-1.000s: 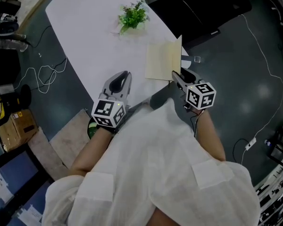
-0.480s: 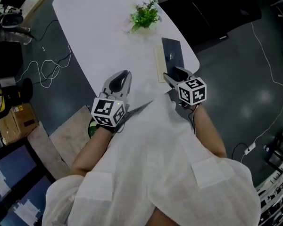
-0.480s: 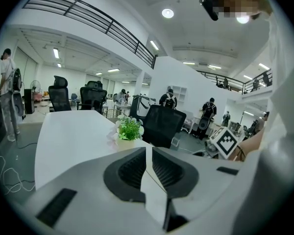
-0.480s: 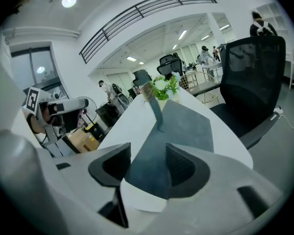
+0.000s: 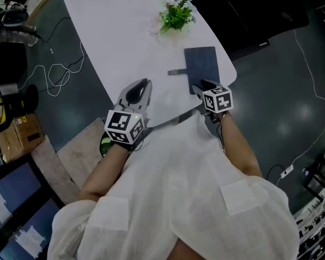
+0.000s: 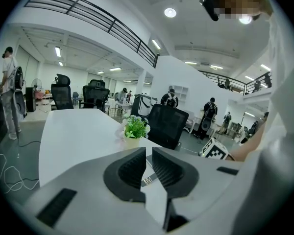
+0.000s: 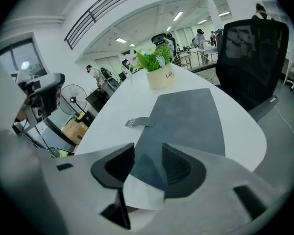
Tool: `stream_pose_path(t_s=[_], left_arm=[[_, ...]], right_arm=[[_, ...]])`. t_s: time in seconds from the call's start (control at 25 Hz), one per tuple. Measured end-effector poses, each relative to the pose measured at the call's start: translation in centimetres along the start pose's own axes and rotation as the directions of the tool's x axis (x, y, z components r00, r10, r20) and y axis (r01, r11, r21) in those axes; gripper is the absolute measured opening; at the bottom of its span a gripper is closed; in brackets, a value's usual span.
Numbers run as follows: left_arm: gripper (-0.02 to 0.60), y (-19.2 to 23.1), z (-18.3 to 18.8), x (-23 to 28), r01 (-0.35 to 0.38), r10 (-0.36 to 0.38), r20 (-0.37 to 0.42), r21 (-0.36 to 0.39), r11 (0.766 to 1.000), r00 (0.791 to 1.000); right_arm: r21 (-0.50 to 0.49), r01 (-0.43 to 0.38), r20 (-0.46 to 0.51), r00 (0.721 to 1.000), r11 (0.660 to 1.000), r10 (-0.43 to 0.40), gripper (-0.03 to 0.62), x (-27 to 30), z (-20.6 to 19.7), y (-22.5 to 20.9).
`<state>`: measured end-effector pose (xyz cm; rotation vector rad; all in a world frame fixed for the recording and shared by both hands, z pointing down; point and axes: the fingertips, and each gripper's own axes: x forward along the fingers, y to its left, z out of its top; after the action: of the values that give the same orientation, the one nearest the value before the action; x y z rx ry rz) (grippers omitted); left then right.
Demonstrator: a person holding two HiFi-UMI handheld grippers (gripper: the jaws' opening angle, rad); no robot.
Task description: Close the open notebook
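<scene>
Right gripper point(image 7: 148, 153) jaws are closing but not yet together, with nothing pinched, over the near edge of the notebook point(image 5: 202, 64). It is laid shut and flat, dark cover up, by the right edge of the white table point(image 5: 119, 31), with a strap tab point(image 5: 176, 72) stuck out to its left. Left gripper point(image 6: 149, 153) is held over the table's near edge, jaws parted by a narrow gap and empty. Bare tabletop is left open to the left and far side, a potted plant point(image 5: 176, 15) is set beyond the notebook, a black office chair point(image 7: 252, 58) is seen past the right edge, and loose cables point(image 5: 49, 83) are strewn on the dark floor point(image 5: 281, 91) at left.
</scene>
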<state>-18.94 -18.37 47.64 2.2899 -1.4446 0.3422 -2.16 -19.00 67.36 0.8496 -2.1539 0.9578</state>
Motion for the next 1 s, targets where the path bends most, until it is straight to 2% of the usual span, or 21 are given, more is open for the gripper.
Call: stream_pose_path(t_s=[0.4,0.68,0.84,1.0], left_arm=[[0.034,0.2,0.4,-0.2,0.021,-0.021,0.01,-0.004,1.0,1.0],[0.034,-0.3,1.3,-0.4,0.016,-0.016,0.035,-0.003,1.0,0.999],[0.035,-0.6,1.9,-0.8,0.007,-0.007,0.056,0.0,1.0,0.998],[0.034,-1.0,2.9,-1.1,-0.003,0.002,0.08,0.011,1.0,0.997]], right_arm=[[-0.035,0.002,-0.009,1.0,0.999,-0.002,0.195,-0.5,0.3,0.4],[-0.092,0.034,0.122,0.992,0.995,-0.022,0.195,-5.2,3.5,0.6],[-0.114,0.08,0.262,0.964,0.99,-0.047,0.192,-9.9,6.4,0.8],[-0.144,0.155,0.41,0.908,0.977,-0.084,0.178,-15.1,9.2,1.2]])
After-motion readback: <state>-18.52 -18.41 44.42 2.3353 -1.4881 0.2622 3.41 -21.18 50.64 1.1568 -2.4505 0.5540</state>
